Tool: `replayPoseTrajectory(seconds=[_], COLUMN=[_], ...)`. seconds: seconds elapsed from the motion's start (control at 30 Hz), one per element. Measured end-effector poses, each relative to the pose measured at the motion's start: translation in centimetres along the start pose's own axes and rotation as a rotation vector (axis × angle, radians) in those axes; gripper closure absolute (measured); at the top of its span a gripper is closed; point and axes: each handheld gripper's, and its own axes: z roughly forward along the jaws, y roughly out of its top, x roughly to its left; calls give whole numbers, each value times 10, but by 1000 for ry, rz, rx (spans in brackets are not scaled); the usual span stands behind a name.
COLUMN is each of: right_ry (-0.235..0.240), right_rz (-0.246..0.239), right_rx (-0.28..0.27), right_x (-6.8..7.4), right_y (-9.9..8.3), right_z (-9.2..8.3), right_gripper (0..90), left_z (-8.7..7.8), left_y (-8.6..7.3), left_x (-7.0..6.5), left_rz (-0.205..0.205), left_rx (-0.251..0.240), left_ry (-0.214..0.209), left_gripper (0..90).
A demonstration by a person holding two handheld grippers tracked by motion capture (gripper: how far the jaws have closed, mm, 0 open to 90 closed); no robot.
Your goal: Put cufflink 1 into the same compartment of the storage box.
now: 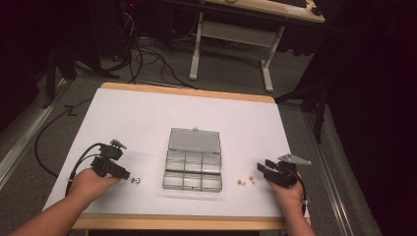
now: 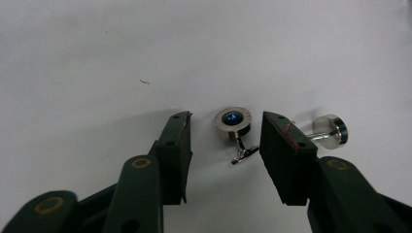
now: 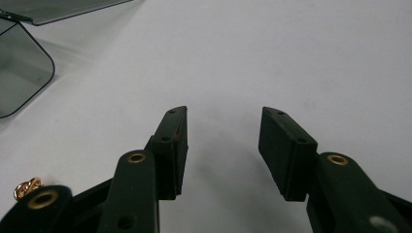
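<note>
The left gripper (image 2: 225,127) hovers low over the white table (image 1: 147,118) with its jaws parted and a silver cufflink with a blue stone (image 2: 233,120) lying between the fingertips; neither pad touches it, so nothing is held yet. A second cufflink (image 2: 330,130), plain silver, lies just outside the right-hand finger (image 2: 286,155), partly hidden behind it; from above the pair (image 1: 136,180) sits just ahead of that gripper's tips (image 1: 129,176).

The blue-faced cufflink looks small, light and hard, polished metal and likely slippery; its round head stands tilted on a thin post with a swivel bar (image 2: 244,154) resting on the table. I would judge the head's ribbed rim the best place to pinch, since the bar may pivot and the post is thin; a squeeze off-centre could flick it away, and the neighbour could be nudged by the outer finger.

The right gripper (image 3: 223,121) rests with jaws apart and nothing between them; small gold pieces (image 1: 246,180), perhaps earrings, lie near its tips, and one (image 3: 26,188) shows beside its left finger.

Well apart from both sets of fingers, between the hands, stands a clear plastic compartment box (image 1: 193,169) with its lid (image 1: 194,140) folded open; it has two rows of three cells; whether any holds something I cannot tell.
</note>
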Motion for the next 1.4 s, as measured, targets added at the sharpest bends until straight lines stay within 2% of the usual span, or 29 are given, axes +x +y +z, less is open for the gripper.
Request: replayPoseTrajectory(seconds=[0.13,0.27,0.37,0.47,0.67,0.8,0.93,1.13,1.3,1.4], right_ry=[1,-1,0,0,-1,-1,-2,0,-1,-2], right_rz=[9,7,2,-1,8,-3,-3,3,13,16], right_rx=[0,4,3,3,6,5,7,8,6,5], right_x=[0,0,0,-1,0,-1,-1,0,0,0], right_y=[0,0,0,0,0,0,0,0,0,-1], right_z=[0,0,0,0,0,0,0,0,0,-1], right_gripper=[544,544,544,545,545,545,545,545,545,545], left_z=[0,0,1,1,2,3,4,3,1,-3], left_y=[1,-1,-1,0,0,2,4,2,2,3], left_x=[1,0,-3,-5,-8,-12,-14,-12,-10,-11], left_rz=[3,24,45,77,103,126,130,129,113,117], left_rx=[-8,-17,-19,-9,-4,14,29,9,15,8], left_ry=[10,24,32,42,67,91,103,95,75,67], left_gripper=[614,653,724,731,734,731,725,736,736,736])
